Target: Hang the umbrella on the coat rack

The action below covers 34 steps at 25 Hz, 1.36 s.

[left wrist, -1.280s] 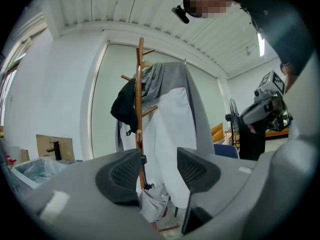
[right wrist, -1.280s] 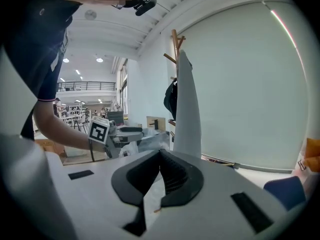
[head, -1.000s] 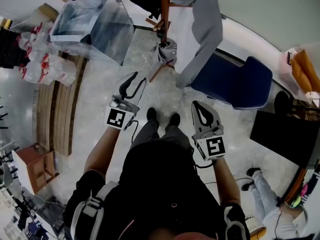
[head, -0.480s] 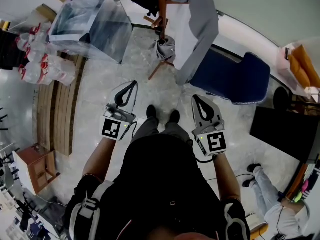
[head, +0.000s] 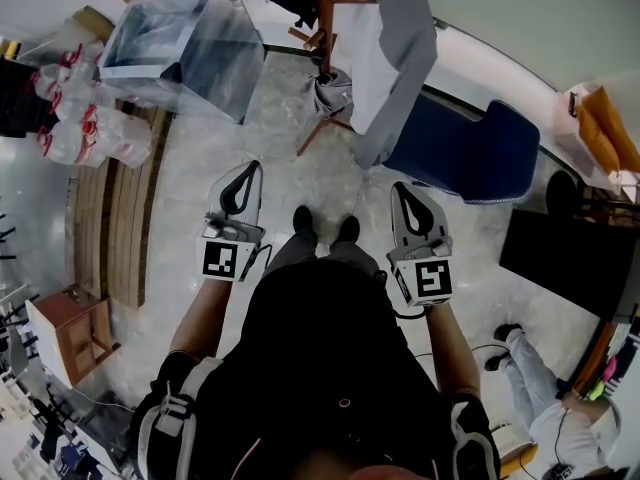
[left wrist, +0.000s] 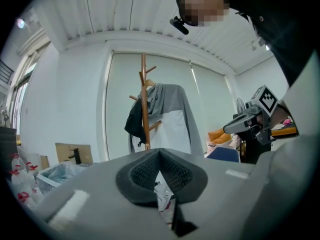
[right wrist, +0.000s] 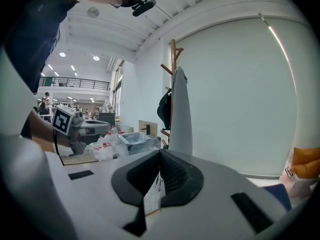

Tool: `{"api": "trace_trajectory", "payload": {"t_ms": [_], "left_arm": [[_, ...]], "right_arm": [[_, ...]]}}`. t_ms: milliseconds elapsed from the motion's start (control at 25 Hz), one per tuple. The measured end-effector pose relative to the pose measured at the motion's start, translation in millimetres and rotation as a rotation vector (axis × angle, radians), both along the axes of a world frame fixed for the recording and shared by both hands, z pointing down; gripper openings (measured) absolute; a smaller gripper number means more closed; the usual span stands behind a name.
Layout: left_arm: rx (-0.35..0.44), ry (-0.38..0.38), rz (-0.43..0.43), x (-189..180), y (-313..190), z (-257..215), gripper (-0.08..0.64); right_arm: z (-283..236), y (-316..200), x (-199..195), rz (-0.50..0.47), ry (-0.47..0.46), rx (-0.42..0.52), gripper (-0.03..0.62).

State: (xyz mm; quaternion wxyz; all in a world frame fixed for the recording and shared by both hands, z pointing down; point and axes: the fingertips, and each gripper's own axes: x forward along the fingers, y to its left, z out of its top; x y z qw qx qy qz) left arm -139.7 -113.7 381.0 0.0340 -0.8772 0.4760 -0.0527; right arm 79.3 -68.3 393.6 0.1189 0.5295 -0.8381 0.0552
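The folded grey umbrella (head: 331, 92) stands on the floor against the foot of the wooden coat rack (head: 326, 13), a few steps ahead of my feet. A grey and white jacket (head: 400, 58) and a dark garment hang on the rack. My left gripper (head: 249, 165) is shut and empty, held at waist height left of my shoes. My right gripper (head: 402, 186) is also shut and empty, level with it on the right. In the left gripper view the rack (left wrist: 144, 104) rises straight beyond the shut left gripper (left wrist: 160, 150). In the right gripper view the rack (right wrist: 173, 59) stands just behind the right gripper (right wrist: 160, 151).
A blue chair (head: 462, 153) sits right of the rack. A clear plastic box (head: 185, 43) and packs of bottles (head: 80, 118) lie at left beside a wooden pallet (head: 115, 218). A black table (head: 570, 268) and a second person (head: 545, 398) are at right.
The left gripper's jaws, apart a second ago, have closed on nothing, and that gripper has drawn back and left. The right gripper has stayed nearly still.
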Motion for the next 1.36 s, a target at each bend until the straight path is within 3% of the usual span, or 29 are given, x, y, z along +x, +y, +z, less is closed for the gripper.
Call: {"api": "trace_trajectory", "payload": {"t_ms": [440, 1360], "left_arm": [[-0.001, -0.006, -0.079, -9.4, 4.9, -3.7, 0.000], [0.016, -0.006, -0.097, -6.3, -2.7, -4.5, 0.000]], "right_arm": [[1.2, 4.2, 7.2, 0.068, 0.008, 0.001, 0.000], [1.3, -2.3, 16.5, 0.116, 0.012, -0.010, 0.000]]}}
